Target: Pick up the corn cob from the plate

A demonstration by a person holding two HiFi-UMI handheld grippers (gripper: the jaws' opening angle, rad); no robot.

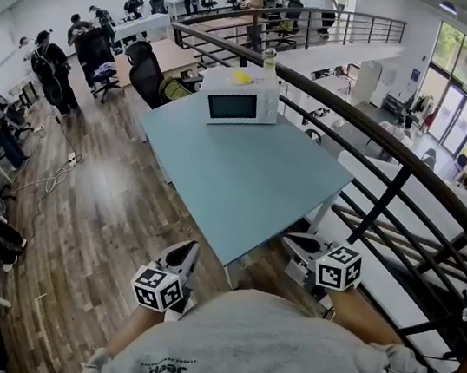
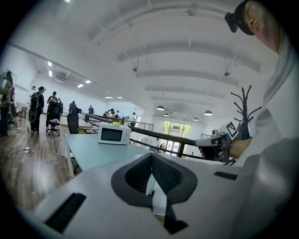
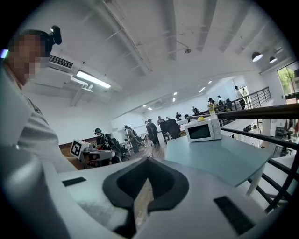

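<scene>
Holding both tools low against the body, the person stands at the near corner of the surface (image 1: 243, 183). The left hand-held gripper (image 1: 186, 250) has its jaws together with nothing between them, as its own view shows. The right hand-held gripper (image 1: 299, 244) is likewise closed and empty. Both hang short of the surface edge, over the wooden floor.

No plate can be made out anywhere on the surface, which looks bare apart from the microwave (image 1: 242, 104) at its far end. A small yellow item (image 1: 240, 77) lies on top of the microwave, beside a bottle (image 1: 270, 58). It may be the corn cob, but it is too small to tell, and whether it rests on a plate cannot be seen.

Judging from this, the pick has not begun, and the risks start with the target itself. Reaching for the wrong thing is likely if the yellow item is not the cob. It sits high and well away, so a long stretch across the surface could knock the bottle or nudge the item off the back toward the railing (image 1: 379, 152). Both sets of jaws would also have to part before arriving. Coming in closed would simply shove a round cob and set it rolling.
</scene>
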